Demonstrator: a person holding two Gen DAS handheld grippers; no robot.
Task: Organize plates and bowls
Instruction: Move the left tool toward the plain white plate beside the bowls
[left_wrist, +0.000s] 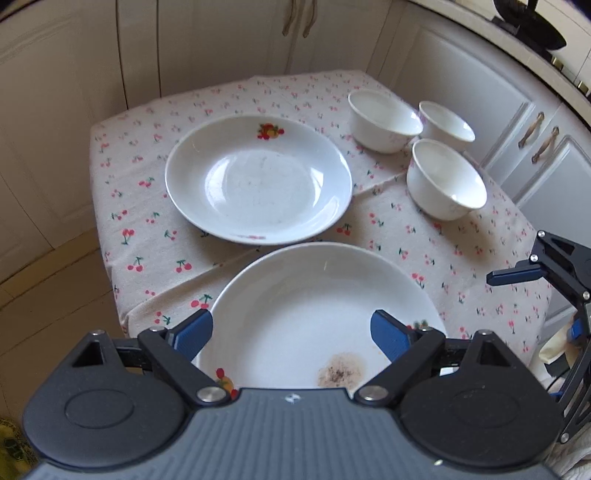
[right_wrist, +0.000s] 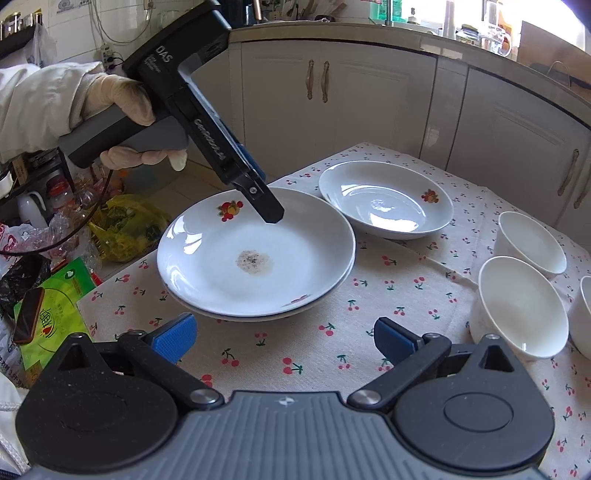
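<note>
The left claw (left_wrist: 291, 334) hung wide apart just above the near plate (left_wrist: 317, 295), its blue pads (left_wrist: 194, 332) spread to either side and gripping nothing. From the right-hand view that plate (right_wrist: 255, 254) sat on top of another, a second rim showing beneath it, so a short stack of plates stood at the near corner of the counter (right_wrist: 369, 291). A brown, speckled stain (right_wrist: 254, 263) marked the middle of the top plate. A third plate (right_wrist: 386, 199), with a fruit motif on its rim, lay alone further back, just beside the stack but apart from it. Three white bowls (left_wrist: 445, 181) were clustered off to the right, two of them looking to touch.

The right claw (right_wrist: 284, 339) was also spread wide and empty, hovering low over the cherry-print cloth (right_wrist: 332, 350) between the stack and the nearest bowl (right_wrist: 522, 304).

I judged the stacking roughly half done, with the lone plate and the bowls still to gather. The stack worried me most: it sat close to the counter's edge, with clutter on the floor below, and a careless nudge from the left claw could have slid it off. The plates looked glazed and slick, so a pinch on the thin rim might have slipped. The cloth lay in folds, and dragging a plate across it could have rucked it and tipped a bowl. The bowls stood so close that reaching for one risked knocking its neighbour.
</note>
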